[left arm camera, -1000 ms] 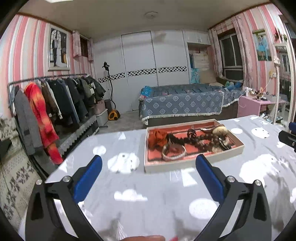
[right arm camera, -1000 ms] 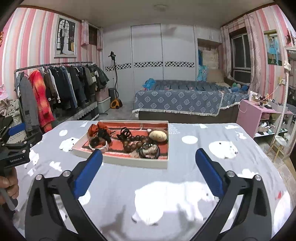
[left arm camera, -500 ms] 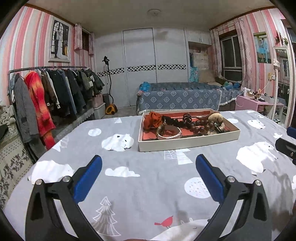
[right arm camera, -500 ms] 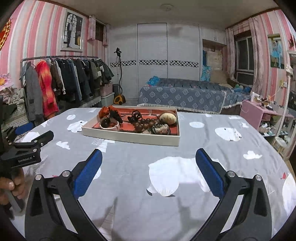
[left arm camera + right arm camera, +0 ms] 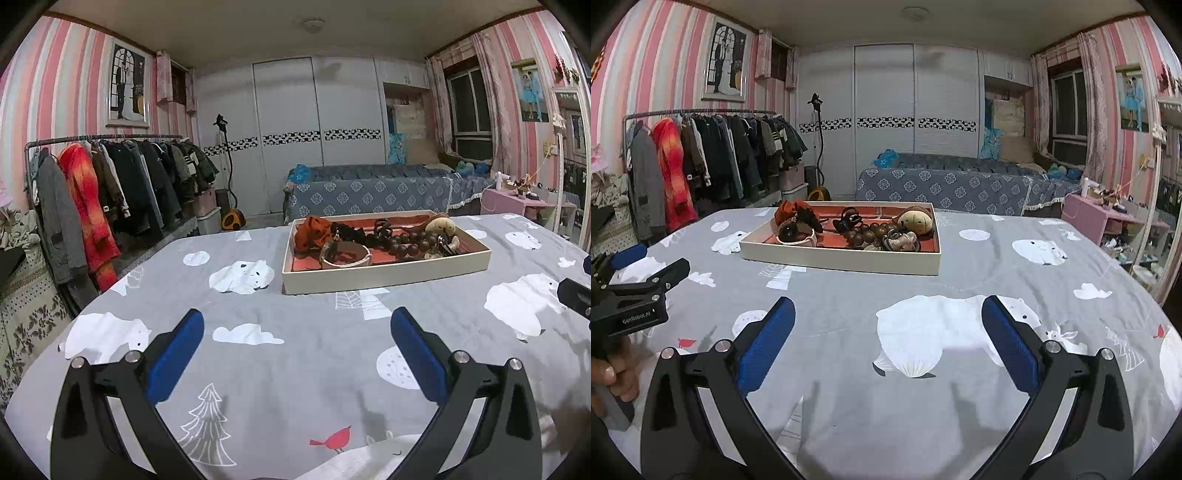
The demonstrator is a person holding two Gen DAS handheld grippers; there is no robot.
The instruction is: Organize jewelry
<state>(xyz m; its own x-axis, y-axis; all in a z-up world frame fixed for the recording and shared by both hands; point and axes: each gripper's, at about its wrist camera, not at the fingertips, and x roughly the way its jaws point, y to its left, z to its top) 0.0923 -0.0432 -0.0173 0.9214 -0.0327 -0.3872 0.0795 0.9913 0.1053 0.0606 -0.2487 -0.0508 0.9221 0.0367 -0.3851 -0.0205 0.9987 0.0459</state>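
Your left tool (image 5: 295,343) hangs low over the tabletop (image 5: 295,369) with its blue-padded fingers (image 5: 177,347) spread wide apart and nothing between them. Your right tool (image 5: 886,332) is the same: fingers (image 5: 1008,339) wide apart, empty, above the grey cloth printed with polar bears, clouds and trees.

The jewelry tray (image 5: 388,273), a shallow cream box with a red lining, sits on the cloth well ahead of both tools, untouched. Seen from your right wrist, the tray (image 5: 842,260) lies ahead and a little to the left. Inside it, an orange fabric piece (image 5: 312,230) is at the left end, a pale bangle (image 5: 345,254) lies near the front wall, a string of dark wooden beads (image 5: 400,242) runs through the middle, and a tan round object (image 5: 439,225) rests toward the right end. A dark hair tie (image 5: 849,218) sits near the back, and a tangle of pale and dark pieces (image 5: 901,240) lies toward the right front; what exactly those are cannot be told.

In the right wrist view your left tool (image 5: 639,273) shows at the left edge, held by your left hand (image 5: 613,376), beside the tray and apart from it. Behind the tabletop stand a clothes rack (image 5: 110,192) and a bed (image 5: 369,188).
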